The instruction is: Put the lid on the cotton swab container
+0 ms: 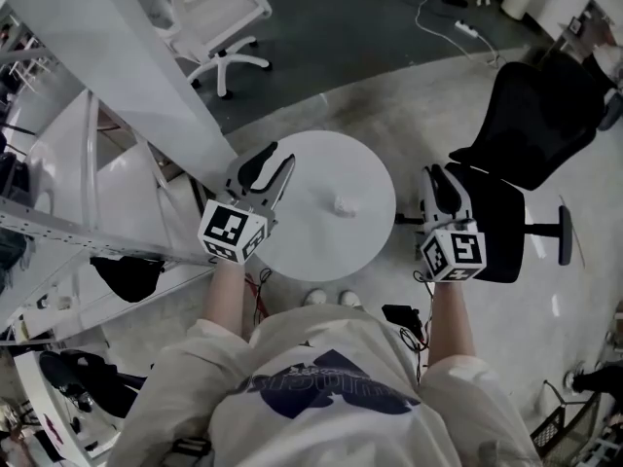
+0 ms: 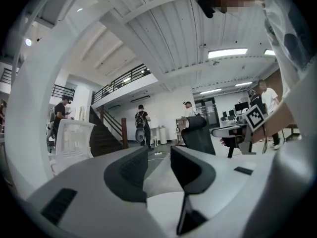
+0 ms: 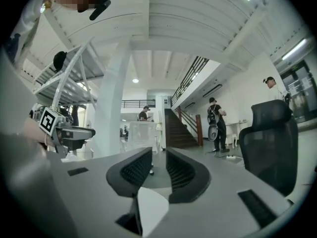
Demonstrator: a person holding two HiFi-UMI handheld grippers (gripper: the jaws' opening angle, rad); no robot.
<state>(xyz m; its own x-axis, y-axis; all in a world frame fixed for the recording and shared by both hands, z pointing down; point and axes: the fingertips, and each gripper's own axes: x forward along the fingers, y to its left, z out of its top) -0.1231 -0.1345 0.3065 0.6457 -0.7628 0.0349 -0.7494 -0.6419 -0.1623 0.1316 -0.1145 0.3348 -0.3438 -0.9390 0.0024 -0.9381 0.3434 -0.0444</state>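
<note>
A small whitish object (image 1: 344,203), too small to tell apart as container or lid, sits right of centre on the round white table (image 1: 302,241). My left gripper (image 1: 275,168) hovers over the table's left edge, level with the room, jaws apart with nothing between them (image 2: 159,155). My right gripper (image 1: 438,175) is off the table's right side, in front of a black chair. Its jaws stand slightly apart and empty (image 3: 158,158). Neither gripper view shows the table top or the small object.
A black office chair (image 1: 531,115) stands close at the right, a white office chair (image 1: 219,8) at the back. A slanted white column (image 1: 127,56) and metal shelving (image 1: 58,232) crowd the left. A cable and power strip (image 1: 467,29) lie on the floor. People stand far off (image 2: 142,125).
</note>
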